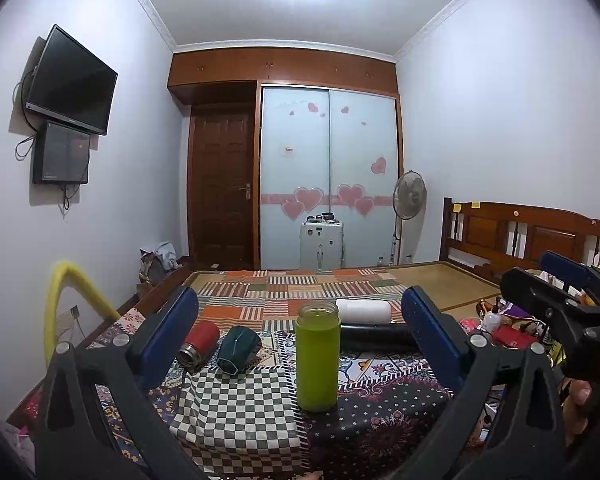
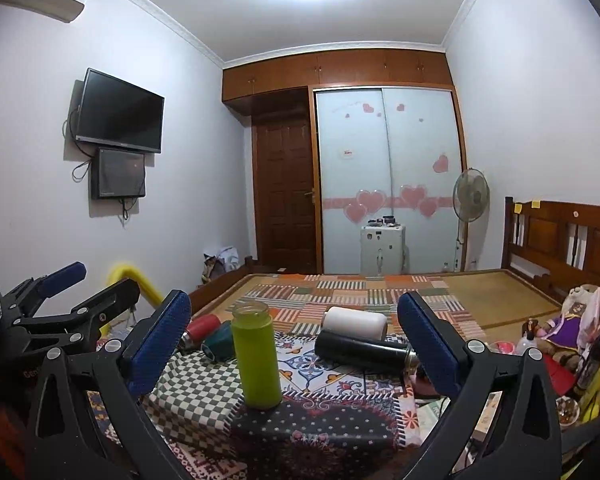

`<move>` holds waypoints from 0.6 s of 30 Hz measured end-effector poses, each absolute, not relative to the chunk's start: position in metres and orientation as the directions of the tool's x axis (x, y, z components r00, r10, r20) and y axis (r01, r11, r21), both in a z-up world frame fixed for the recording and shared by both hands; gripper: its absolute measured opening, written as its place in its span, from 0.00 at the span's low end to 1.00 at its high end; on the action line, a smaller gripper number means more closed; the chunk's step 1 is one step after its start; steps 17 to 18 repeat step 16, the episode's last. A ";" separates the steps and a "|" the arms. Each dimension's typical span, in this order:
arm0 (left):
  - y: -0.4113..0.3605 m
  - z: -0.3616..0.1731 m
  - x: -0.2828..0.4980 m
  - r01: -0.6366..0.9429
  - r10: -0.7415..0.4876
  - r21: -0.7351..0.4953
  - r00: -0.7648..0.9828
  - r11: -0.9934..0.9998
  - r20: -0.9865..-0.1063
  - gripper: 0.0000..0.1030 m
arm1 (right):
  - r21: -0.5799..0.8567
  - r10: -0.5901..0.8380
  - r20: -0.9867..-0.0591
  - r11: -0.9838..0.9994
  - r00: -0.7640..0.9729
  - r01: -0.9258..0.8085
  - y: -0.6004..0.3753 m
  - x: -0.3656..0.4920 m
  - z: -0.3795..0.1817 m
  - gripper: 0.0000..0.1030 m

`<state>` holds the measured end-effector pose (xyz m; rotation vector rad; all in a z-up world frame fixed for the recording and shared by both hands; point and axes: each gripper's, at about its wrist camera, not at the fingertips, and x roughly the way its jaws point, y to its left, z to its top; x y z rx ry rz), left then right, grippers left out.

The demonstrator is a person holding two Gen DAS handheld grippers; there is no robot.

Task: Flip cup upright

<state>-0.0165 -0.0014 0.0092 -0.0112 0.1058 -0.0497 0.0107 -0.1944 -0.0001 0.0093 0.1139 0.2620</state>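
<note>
A green cup stands upright on the patchwork cloth, mouth up, without a lid. A red cup, a dark teal cup, a black flask and a white cup lie on their sides behind it. My left gripper is open, its blue pads wide on either side of the green cup, not touching it. My right gripper is open and empty, with the green cup between its fingers' lines but apart.
The cups rest on a bed with a wooden headboard at right. Toys and clutter lie at the right edge. A yellow tube arches at left. A wardrobe, door, fan and wall TV stand beyond.
</note>
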 end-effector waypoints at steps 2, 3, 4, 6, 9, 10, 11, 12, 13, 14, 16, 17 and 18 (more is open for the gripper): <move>-0.001 0.009 -0.016 0.049 -0.051 -0.015 0.993 0.999 -0.105 1.00 | 0.021 0.257 -0.110 0.966 0.960 -0.256 -0.195 0.010 0.000 1.00; -0.001 0.009 -0.016 0.050 -0.052 -0.016 0.993 0.999 -0.105 1.00 | 0.020 0.255 -0.110 0.967 0.961 -0.255 -0.195 0.010 0.000 1.00; 0.000 0.009 -0.016 0.051 -0.052 -0.017 0.993 0.999 -0.107 1.00 | 0.018 0.254 -0.110 0.967 0.961 -0.254 -0.194 0.010 0.001 1.00; 0.000 0.009 -0.016 0.057 -0.059 -0.020 0.992 0.998 -0.112 1.00 | 0.014 0.253 -0.110 0.967 0.961 -0.253 -0.195 0.010 0.001 1.00; 0.000 0.009 -0.016 0.065 -0.066 -0.018 0.991 0.998 -0.117 1.00 | 0.011 0.250 -0.110 0.968 0.962 -0.250 -0.195 0.010 0.001 1.00; 0.000 0.009 -0.016 0.064 -0.066 -0.016 0.991 0.998 -0.116 1.00 | 0.012 0.250 -0.111 0.968 0.962 -0.250 -0.195 0.010 0.001 1.00; 0.000 0.009 -0.017 0.064 -0.065 -0.014 0.991 0.998 -0.114 1.00 | 0.013 0.251 -0.113 0.968 0.961 -0.251 -0.195 0.011 0.000 1.00; -0.001 0.009 -0.017 0.064 -0.065 -0.011 0.991 0.998 -0.113 1.00 | 0.014 0.252 -0.115 0.968 0.961 -0.252 -0.195 0.011 0.000 1.00; -0.001 0.009 -0.017 0.064 -0.065 -0.010 0.991 0.998 -0.113 1.00 | 0.015 0.253 -0.117 0.967 0.960 -0.253 -0.195 0.011 0.000 1.00; -0.002 0.009 -0.017 0.066 -0.067 -0.011 0.991 0.998 -0.113 1.00 | 0.015 0.254 -0.118 0.967 0.960 -0.254 -0.196 0.011 0.000 1.00; -0.001 0.009 -0.016 0.066 -0.067 -0.014 0.991 0.998 -0.115 1.00 | 0.016 0.254 -0.119 0.967 0.960 -0.254 -0.196 0.011 0.001 1.00; -0.001 0.009 -0.016 0.066 -0.067 -0.014 0.991 0.998 -0.115 1.00 | 0.016 0.254 -0.119 0.967 0.960 -0.254 -0.196 0.011 0.001 1.00; -0.001 0.009 -0.016 0.066 -0.067 -0.014 0.991 0.998 -0.115 1.00 | 0.016 0.254 -0.119 0.967 0.960 -0.254 -0.196 0.011 0.001 1.00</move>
